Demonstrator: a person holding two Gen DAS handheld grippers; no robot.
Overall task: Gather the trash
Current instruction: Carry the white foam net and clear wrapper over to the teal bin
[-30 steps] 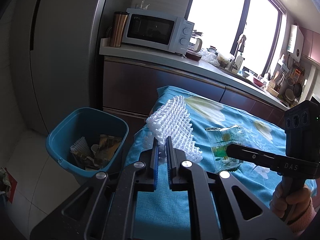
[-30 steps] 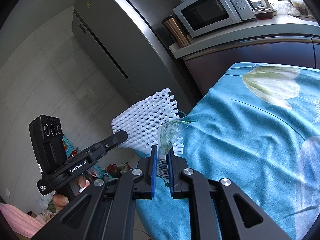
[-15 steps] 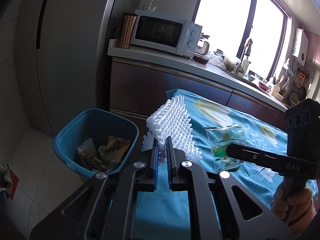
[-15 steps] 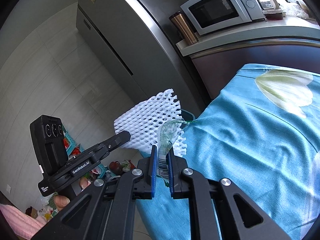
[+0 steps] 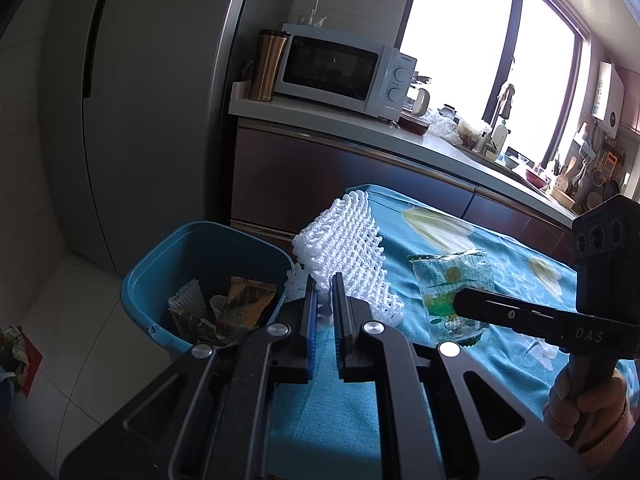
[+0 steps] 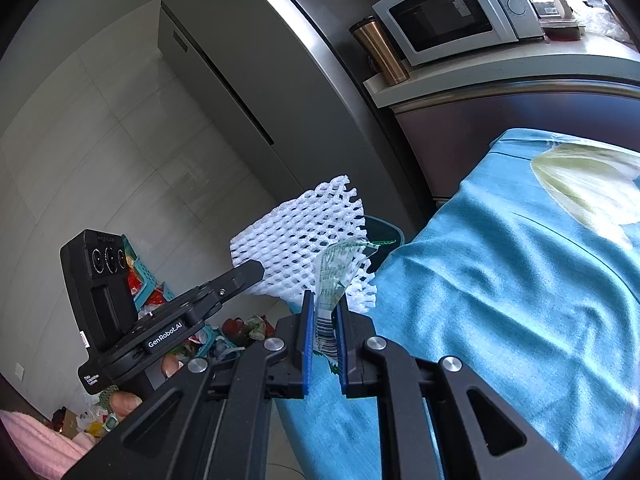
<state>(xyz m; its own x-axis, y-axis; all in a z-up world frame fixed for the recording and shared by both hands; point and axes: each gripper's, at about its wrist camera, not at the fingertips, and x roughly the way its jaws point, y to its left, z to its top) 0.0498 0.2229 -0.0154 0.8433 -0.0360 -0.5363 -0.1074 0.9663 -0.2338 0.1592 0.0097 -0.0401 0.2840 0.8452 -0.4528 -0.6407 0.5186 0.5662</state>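
The bin (image 5: pixel 192 276) sits lower left of the left gripper (image 5: pixel 325 300), whose narrow jaws pinch the foam net (image 5: pixel 344 256), nearer than the right gripper (image 6: pixel 323 316) clamping a wrapper (image 6: pixel 334 276).

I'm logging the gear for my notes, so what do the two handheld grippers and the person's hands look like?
Both are matte black. The left gripper and right gripper have blue-padded fingers and silver round bolts. The right one bears white "DAS" lettering; the left reads "GenRobot.AI". Each carries a black box with three round lenses. The right hand is bare with a pink cuff; the left hand is mostly hidden.
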